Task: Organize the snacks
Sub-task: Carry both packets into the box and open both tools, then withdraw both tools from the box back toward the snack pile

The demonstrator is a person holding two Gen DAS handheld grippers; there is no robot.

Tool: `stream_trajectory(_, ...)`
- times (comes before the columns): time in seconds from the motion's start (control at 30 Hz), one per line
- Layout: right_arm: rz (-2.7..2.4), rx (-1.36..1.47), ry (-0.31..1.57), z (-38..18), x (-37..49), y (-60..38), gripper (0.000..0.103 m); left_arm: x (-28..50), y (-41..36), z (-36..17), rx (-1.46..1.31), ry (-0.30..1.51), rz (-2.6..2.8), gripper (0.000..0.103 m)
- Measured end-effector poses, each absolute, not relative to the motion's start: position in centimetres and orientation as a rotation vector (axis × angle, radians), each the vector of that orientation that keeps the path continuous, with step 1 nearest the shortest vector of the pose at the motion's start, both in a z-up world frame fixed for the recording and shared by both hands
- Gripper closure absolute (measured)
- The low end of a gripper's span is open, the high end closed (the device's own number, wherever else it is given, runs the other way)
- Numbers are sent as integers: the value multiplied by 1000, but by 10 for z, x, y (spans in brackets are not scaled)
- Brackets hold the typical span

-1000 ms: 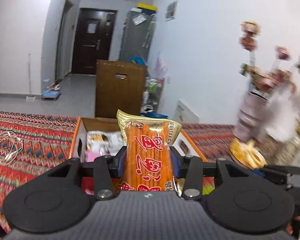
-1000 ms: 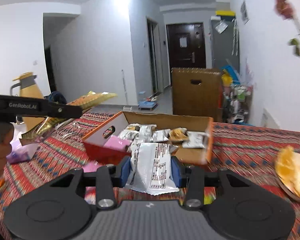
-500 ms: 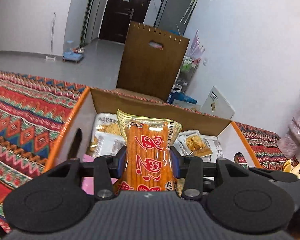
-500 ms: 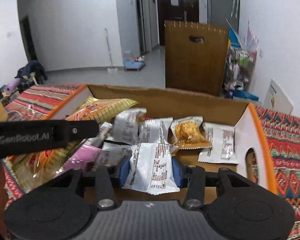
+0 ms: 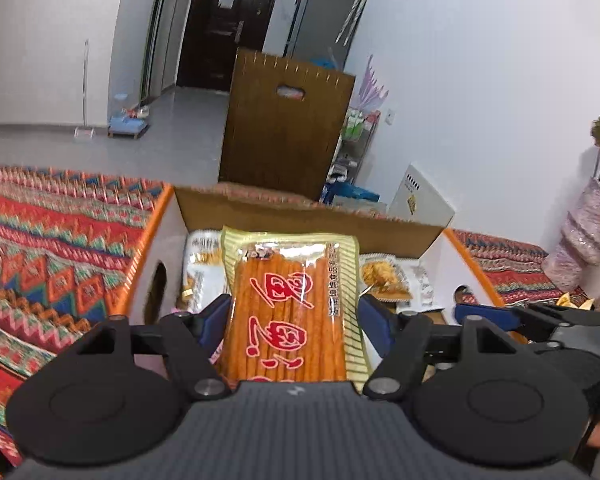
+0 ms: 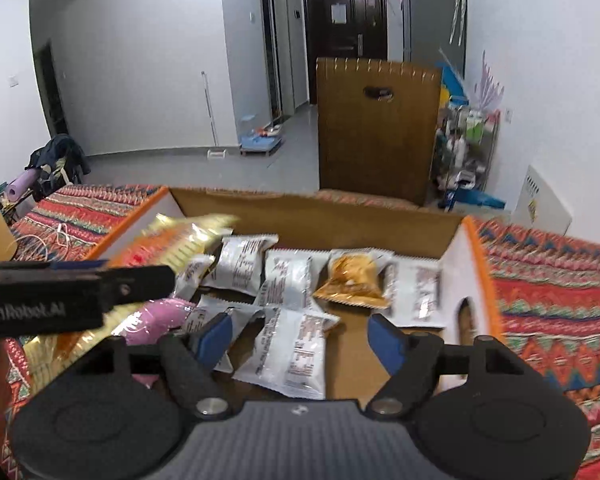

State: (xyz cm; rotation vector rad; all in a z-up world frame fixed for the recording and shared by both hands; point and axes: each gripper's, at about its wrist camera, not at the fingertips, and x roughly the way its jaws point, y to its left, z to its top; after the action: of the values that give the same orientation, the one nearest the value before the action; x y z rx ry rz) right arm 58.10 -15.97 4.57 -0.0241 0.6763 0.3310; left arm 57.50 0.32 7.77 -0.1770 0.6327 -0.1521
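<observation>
Orange snack pack [image 5: 290, 308]: long pack of orange sticks, red characters, gold edge; it stands between the blue pads of the left gripper [image 5: 294, 322], over the box.
Left gripper: jaws are opening, pads no longer press the pack.
White packet [image 6: 290, 354]: silver-white, printed label, lies between the fingers of the right gripper [image 6: 300, 340], in the box.
Right gripper: jaws are opening, pads apart from the packet.
Cardboard box [image 6: 474, 264]: orange rim, white walls, holds many small packets.
Surface: tablecloth [image 5: 56, 248] with red zigzag pattern.
Room: white walls, dark door [image 6: 344, 30], brown board [image 6: 376, 128] behind the box.
</observation>
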Motion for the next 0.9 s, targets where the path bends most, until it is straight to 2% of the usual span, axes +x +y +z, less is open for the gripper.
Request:
stream_trajectory(0.13,313,-12,632,74,554,-179,28,562,4,102,-145,600,-133,21)
stream_trajectory(0.17,311,-9,622,80,545,-183,28,560,3,106,-118,593,-131,9)
stream_trajectory(0.2,311,-8,613,86,537,-187,28,561,2,109,-88,590,-138,2)
stream_trajectory(0.3,316,-11,584,100,506,-198,27,557,1,113,0,568,-58,2)
stream_trajectory(0.43,314,-41,548,114,461,-211,25,524,6,132,-77,575,-90,2)
stream_trajectory(0.63,311,-65,493,127,391,-229,23,423,2,171,-56,479,-161,1)
stream_trajectory(0.7,313,-60,471,128,366,-235,18,384,0,178,-51,443,-198,0)
stream_trajectory(0.9,331,-22,407,120,274,-254,13,265,-2,171,11,376,-240,0)
